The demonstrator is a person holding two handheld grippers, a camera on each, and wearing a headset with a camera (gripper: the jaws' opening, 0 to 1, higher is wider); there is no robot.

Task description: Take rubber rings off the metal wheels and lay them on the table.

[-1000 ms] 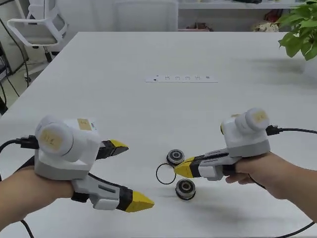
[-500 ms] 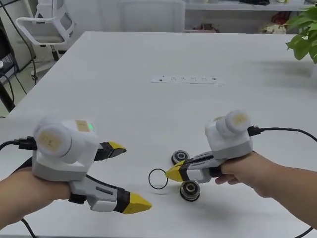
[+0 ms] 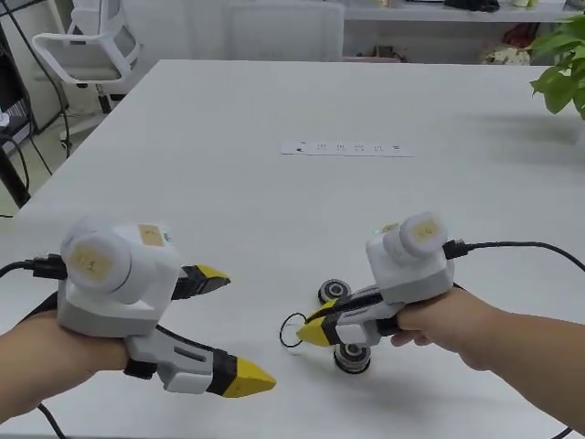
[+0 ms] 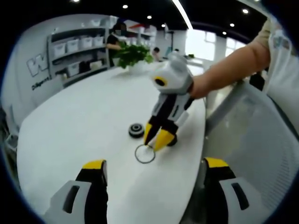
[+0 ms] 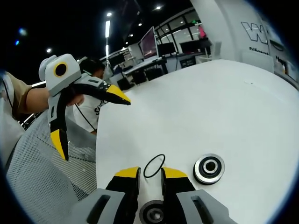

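Black rubber ring lies flat just beside the nearer metal wheel, seemingly being released by the right gripper, its jaws barely parted. The left gripper idles with jaws spread wide.

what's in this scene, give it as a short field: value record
surface: white table
left gripper: tongs wide open, apart from the parts
right gripper: tongs narrowly apart, tips at the ring's near edge
rubber ring: lying on the table, off the wheels
metal wheels: two, one beside the right gripper, one under its tongs
ring-to-tongs contact: cannot tell
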